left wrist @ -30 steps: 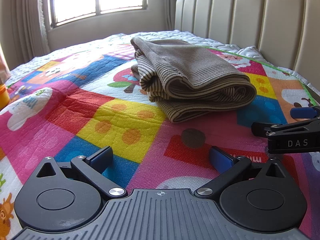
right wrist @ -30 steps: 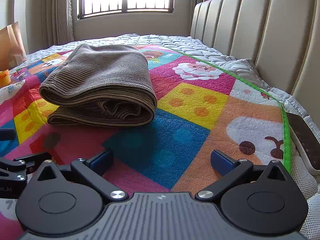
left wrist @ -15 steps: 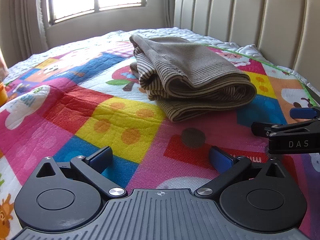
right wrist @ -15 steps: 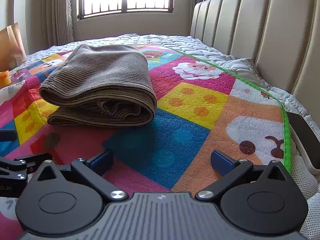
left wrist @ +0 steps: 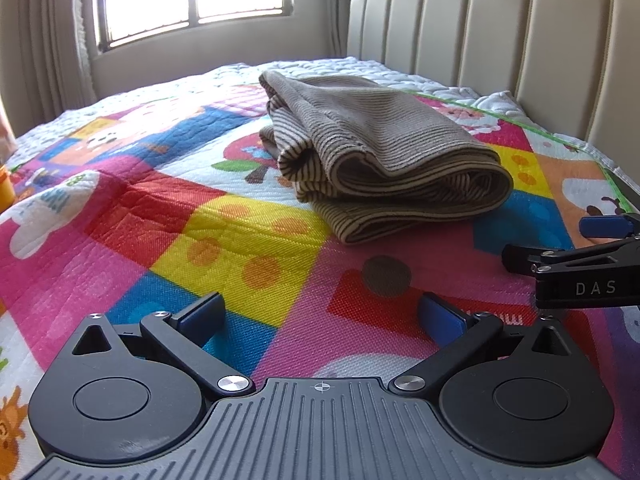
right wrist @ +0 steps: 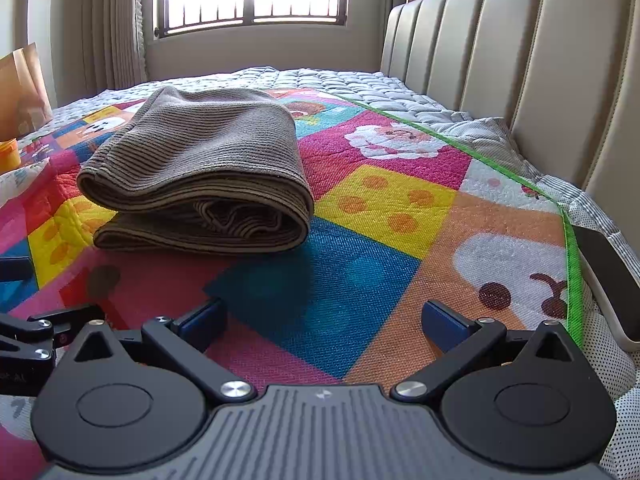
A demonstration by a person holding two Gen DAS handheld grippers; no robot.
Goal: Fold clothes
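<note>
Now your left gripper [left wrist: 320, 314] and right gripper [right wrist: 322, 314], jaws spread (holding nothing), sit low on the bed [right wrist: 360, 248] because the folded garment [left wrist: 384, 160] at 12 o'clock looks finished.

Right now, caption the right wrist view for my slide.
Open right tongs hover short of the folded striped garment on the colourful quilt.

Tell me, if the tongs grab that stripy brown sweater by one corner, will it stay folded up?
Probably not. The stripy brown sweater looks like soft knit; its layers sag and curl at the open end, so it would likely flop and unfold. It seems light, but its ribbed surface may drag on the colourful quilt rather than slide.
</note>
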